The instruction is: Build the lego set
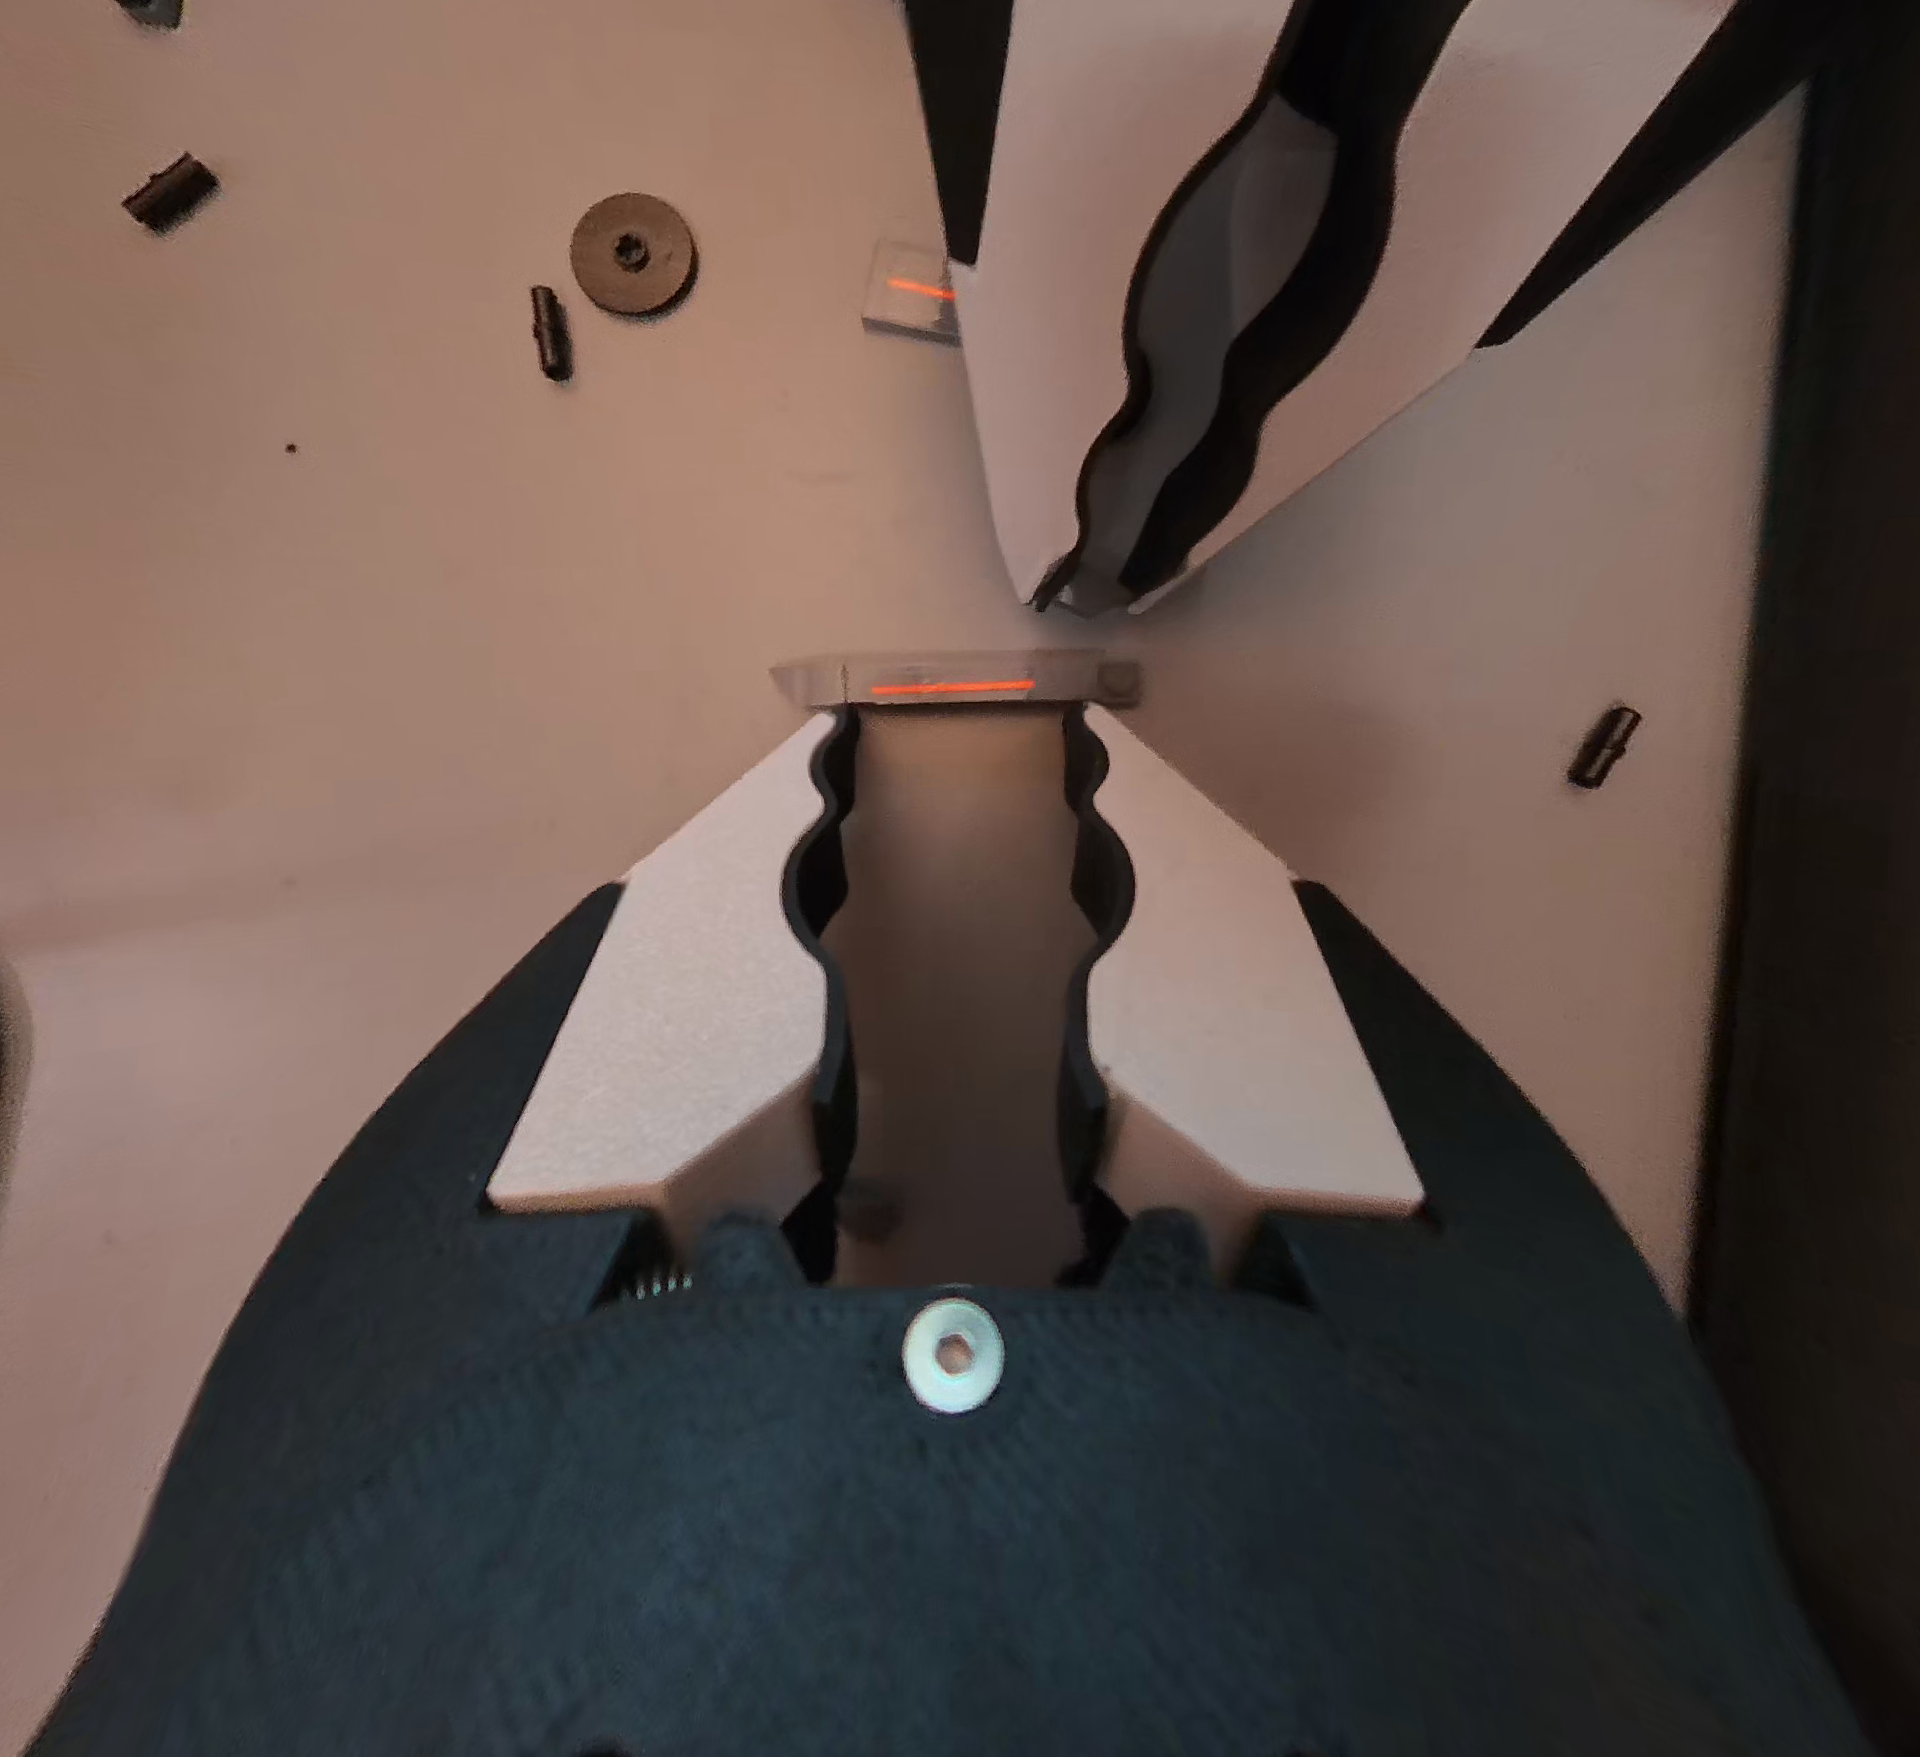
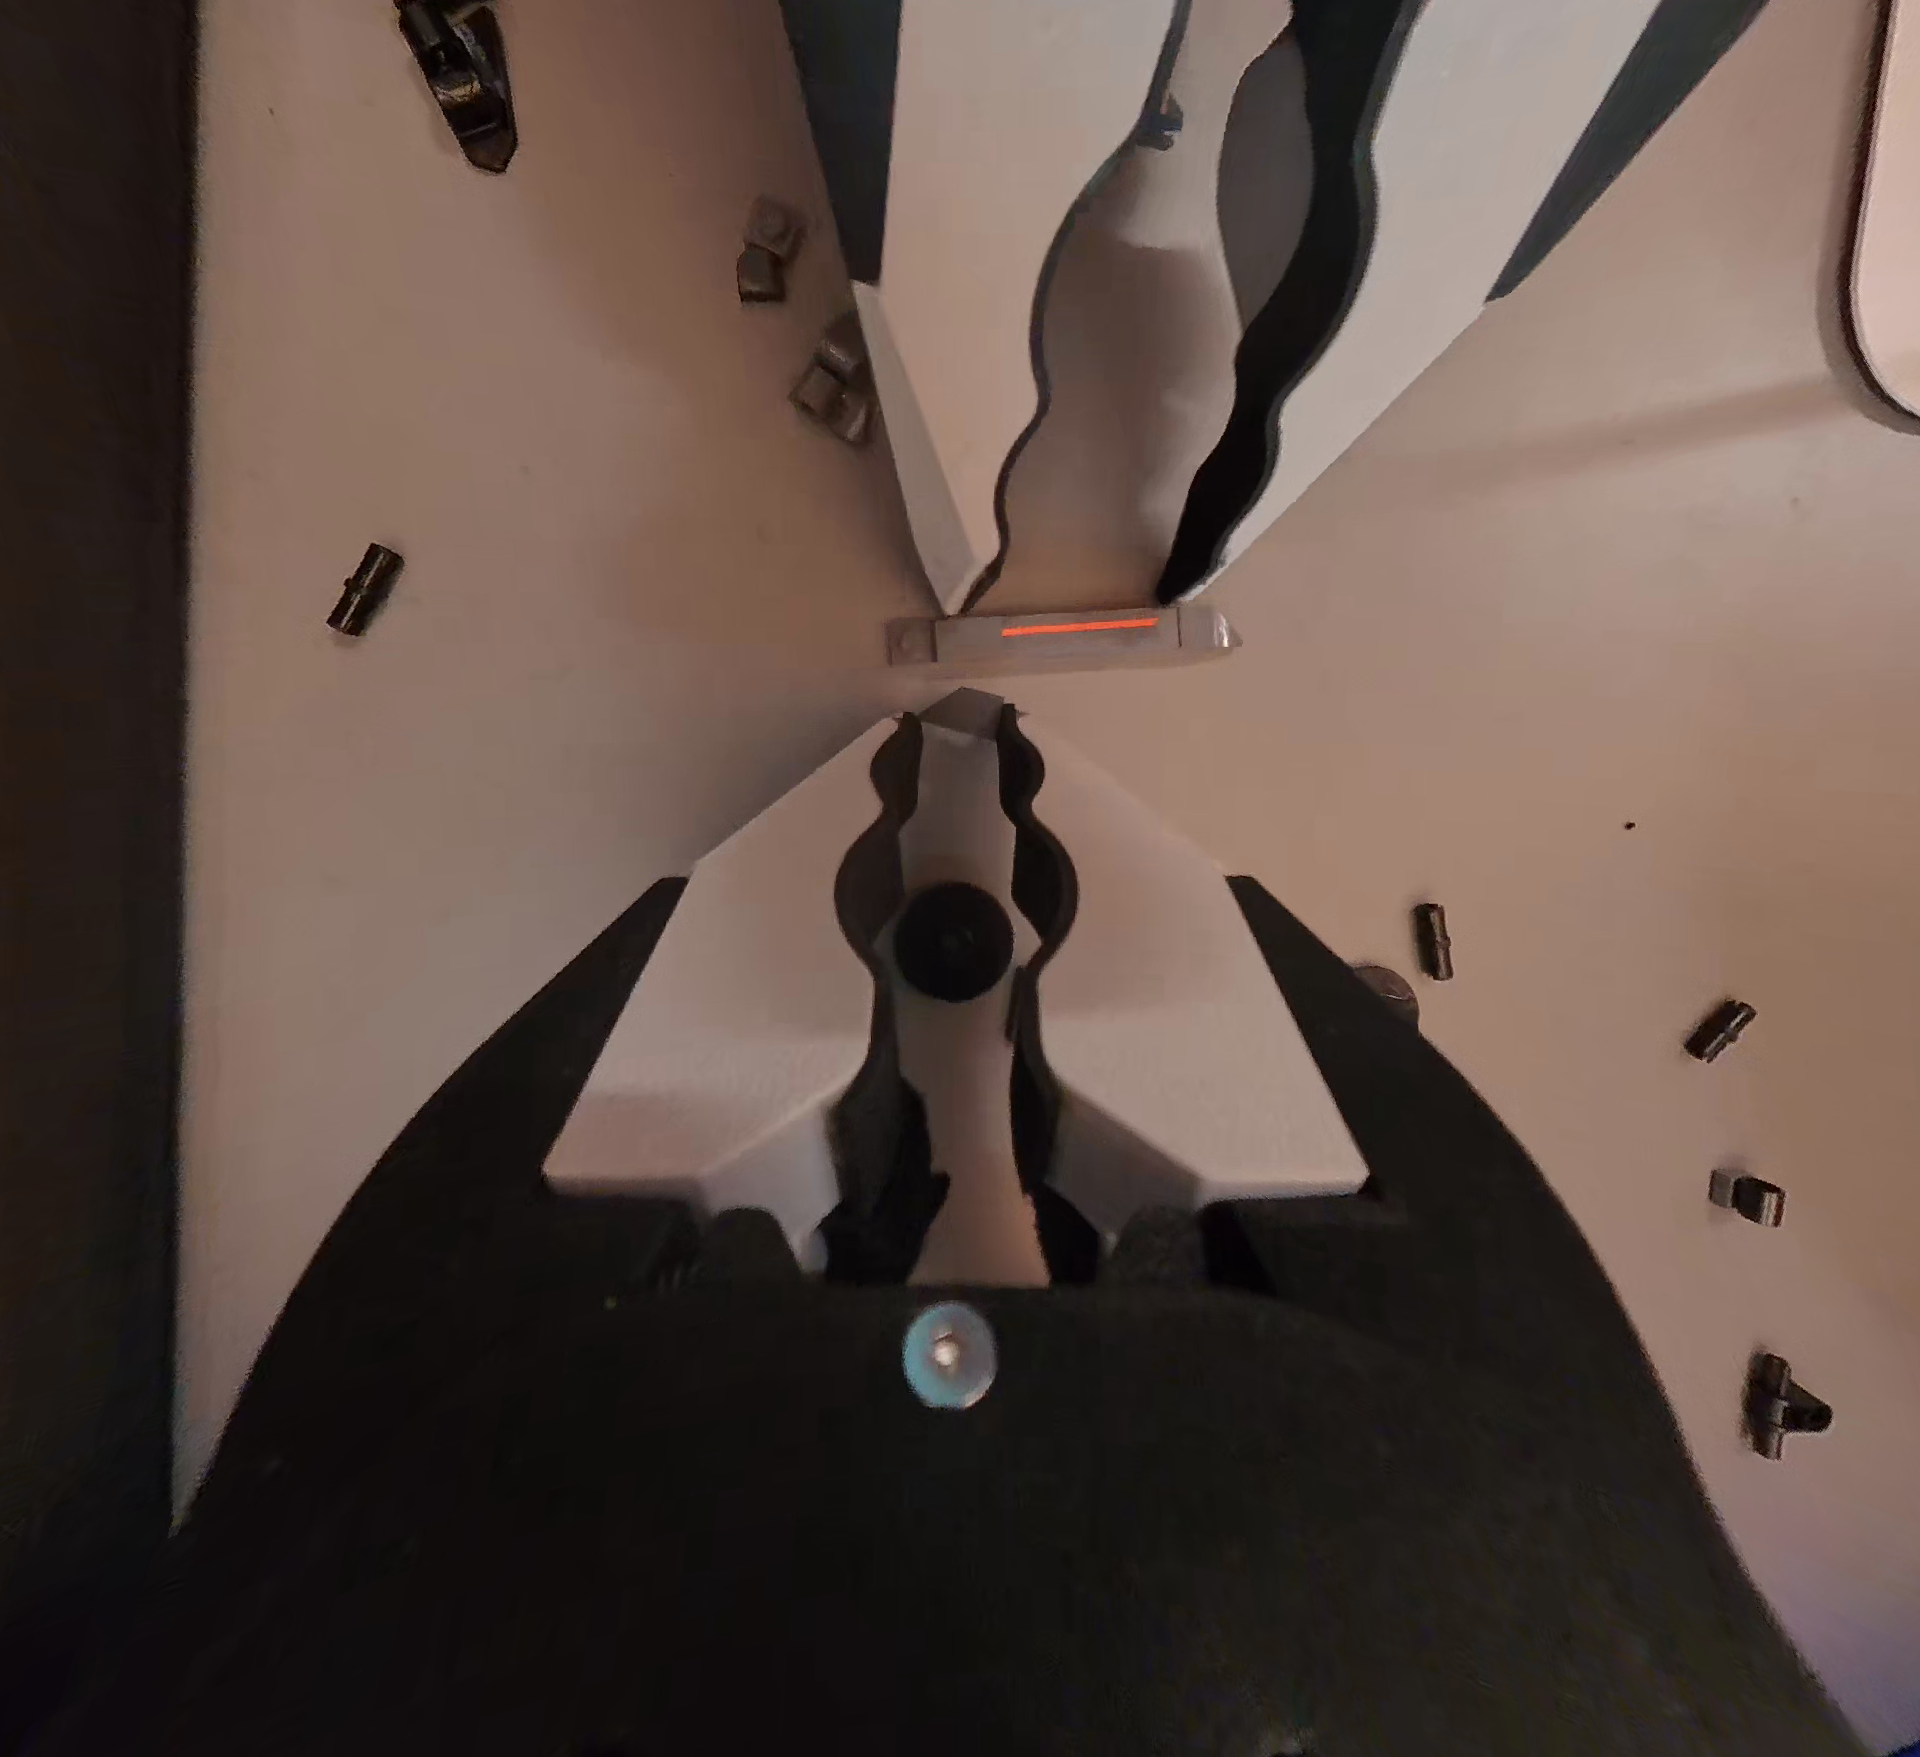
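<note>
My left gripper [image 1: 961, 720] is shut on a flat grey lego piece with an orange stripe [image 1: 951, 679], holding it crosswise at its fingertips above the white table [image 1: 416, 616]. From the right wrist view the left gripper [image 2: 1065, 601] comes down from the top with that piece [image 2: 1060, 639]. My right gripper [image 2: 958, 720] is shut on a small grey lego piece [image 2: 968, 715] and holds it just short of one end of the striped piece. In the left wrist view the right gripper [image 1: 1086, 601] reaches in from the upper right.
A second striped grey tile [image 1: 914, 294], a black disc [image 1: 634, 253] and black pins [image 1: 551, 331] lie on the table. Small grey bricks [image 2: 771, 247], a black assembly [image 2: 457, 60] and more black pins [image 2: 1720, 1029] lie around. A white rounded object [image 2: 1891, 149] sits at the far right. The dark table edge [image 1: 1818, 772] runs along one side. The grippers are tip to tip, or close to it.
</note>
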`<state>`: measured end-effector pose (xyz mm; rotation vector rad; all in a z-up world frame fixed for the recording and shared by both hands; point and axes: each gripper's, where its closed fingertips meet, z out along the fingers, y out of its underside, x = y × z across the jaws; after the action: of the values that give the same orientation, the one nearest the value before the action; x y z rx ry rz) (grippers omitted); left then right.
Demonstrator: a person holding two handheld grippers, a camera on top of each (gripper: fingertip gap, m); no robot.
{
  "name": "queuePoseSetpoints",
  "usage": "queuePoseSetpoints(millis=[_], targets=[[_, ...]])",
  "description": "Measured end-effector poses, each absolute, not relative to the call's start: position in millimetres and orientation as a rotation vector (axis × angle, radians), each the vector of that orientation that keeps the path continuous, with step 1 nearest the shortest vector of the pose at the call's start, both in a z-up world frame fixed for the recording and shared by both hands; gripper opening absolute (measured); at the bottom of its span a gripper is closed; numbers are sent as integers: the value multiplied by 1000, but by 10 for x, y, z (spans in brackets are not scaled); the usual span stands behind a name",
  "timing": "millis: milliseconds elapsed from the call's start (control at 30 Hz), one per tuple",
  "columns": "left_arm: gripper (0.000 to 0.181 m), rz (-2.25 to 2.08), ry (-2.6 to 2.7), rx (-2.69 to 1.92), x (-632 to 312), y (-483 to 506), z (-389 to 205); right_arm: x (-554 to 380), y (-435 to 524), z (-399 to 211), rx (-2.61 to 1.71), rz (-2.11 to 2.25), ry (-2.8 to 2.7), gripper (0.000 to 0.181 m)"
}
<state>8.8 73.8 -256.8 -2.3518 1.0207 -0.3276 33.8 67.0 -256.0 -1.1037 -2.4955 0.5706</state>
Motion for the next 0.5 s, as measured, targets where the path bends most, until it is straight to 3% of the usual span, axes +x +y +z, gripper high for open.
queuePoseSetpoints(millis=[500], targets=[[22,-767,818,-2197,281,739,-2194,254,681,-2355,-1004,592,-2399,13]])
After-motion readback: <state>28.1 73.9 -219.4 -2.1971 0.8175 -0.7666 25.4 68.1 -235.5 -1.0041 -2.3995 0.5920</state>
